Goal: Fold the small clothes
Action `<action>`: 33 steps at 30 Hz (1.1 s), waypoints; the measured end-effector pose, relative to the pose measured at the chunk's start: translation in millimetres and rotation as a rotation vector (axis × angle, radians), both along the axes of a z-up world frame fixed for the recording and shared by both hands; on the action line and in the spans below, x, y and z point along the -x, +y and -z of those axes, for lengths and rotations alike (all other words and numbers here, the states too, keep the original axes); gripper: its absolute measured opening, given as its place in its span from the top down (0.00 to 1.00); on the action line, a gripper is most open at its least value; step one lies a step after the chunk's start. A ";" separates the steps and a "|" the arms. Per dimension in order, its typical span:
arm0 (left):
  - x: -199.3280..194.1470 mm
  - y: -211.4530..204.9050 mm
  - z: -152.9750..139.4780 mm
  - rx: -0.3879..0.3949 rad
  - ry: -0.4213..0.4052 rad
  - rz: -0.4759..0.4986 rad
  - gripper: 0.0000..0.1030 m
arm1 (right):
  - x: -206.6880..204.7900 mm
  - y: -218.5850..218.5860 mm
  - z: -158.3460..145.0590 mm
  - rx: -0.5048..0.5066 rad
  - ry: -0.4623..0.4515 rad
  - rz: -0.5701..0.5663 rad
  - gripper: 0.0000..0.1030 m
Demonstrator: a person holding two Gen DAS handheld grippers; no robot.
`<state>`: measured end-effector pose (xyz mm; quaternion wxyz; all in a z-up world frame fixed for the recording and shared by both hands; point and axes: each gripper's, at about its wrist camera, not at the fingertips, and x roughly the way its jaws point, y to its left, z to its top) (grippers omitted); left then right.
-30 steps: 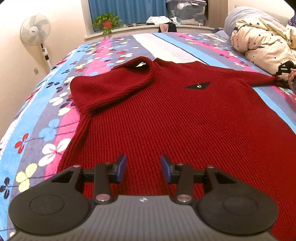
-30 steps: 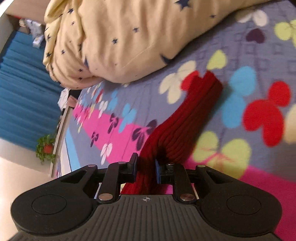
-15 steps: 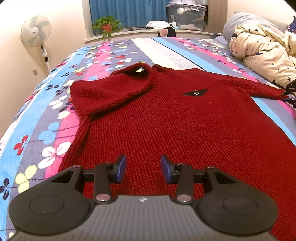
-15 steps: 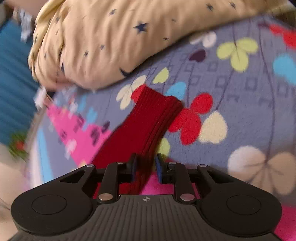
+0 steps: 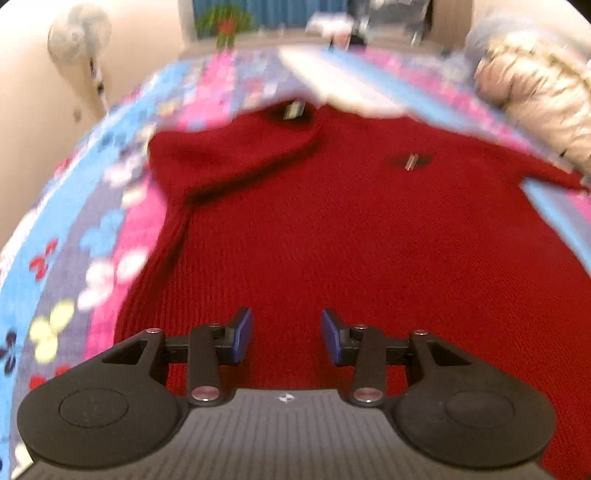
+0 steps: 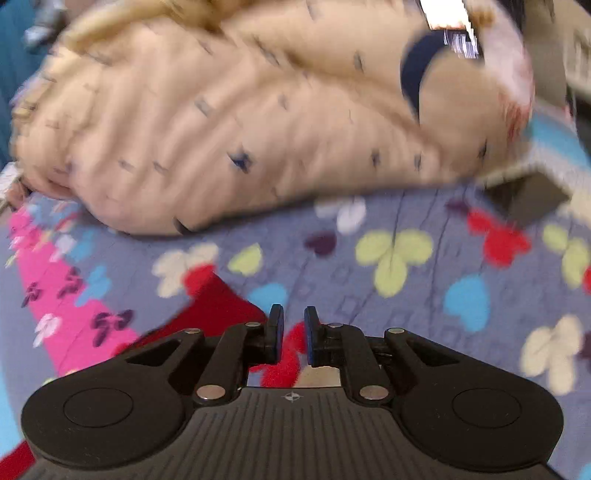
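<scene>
Across flowered bedspread, red sweater lies flat. Left gripper wide open, empty. Right gripper barely parted; grip on sleeve unclear. We advise folding sleeve inward squarely.

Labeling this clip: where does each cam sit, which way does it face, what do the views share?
Left wrist: on the left gripper, low over the sweater, facing up the bed toward the fan; its own open blue-tipped fingers show.
Right wrist: on the right gripper, facing the duvet, sleeve at left; its own fingers show, a narrow gap between them.
Shared: sweater, bed, duvet.
</scene>
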<state>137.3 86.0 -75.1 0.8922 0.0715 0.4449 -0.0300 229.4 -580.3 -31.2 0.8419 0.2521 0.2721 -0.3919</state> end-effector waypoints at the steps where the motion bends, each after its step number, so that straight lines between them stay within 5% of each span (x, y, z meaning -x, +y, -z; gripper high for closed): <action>1: -1.9 2.2 7.9 -0.018 0.050 -0.011 0.55 | 5.6 17.2 -11.2 0.030 -0.019 -0.059 0.87; 8: 8.5 16.7 -5.5 0.058 0.011 -0.071 0.55 | 76.4 173.1 -80.2 0.043 -0.169 -0.620 0.57; 13: 25.2 17.1 -2.0 -0.002 0.061 -0.044 0.54 | 121.6 264.5 -67.8 -0.017 -0.107 -0.932 0.55; 16: 43.9 10.7 -5.3 -0.041 0.056 -0.020 0.54 | 132.5 294.0 -32.2 -0.070 0.051 -0.994 0.55; 19: 59.1 10.2 -6.4 -0.049 0.066 -0.008 0.54 | 130.5 308.4 14.9 -0.137 0.322 -0.991 0.55; 22: 69.4 11.5 -10.7 -0.052 0.055 -0.007 0.54 | 133.2 309.7 -1.8 -0.101 0.268 -0.965 0.56; 26: 71.4 11.6 -37.3 -0.093 -0.064 -0.001 0.54 | 137.5 315.5 -16.8 -0.013 0.135 -0.943 0.56; 33: 0.3 2.4 -97.4 0.027 -0.154 -0.061 0.54 | 109.3 348.6 -12.7 0.095 0.125 -1.033 0.55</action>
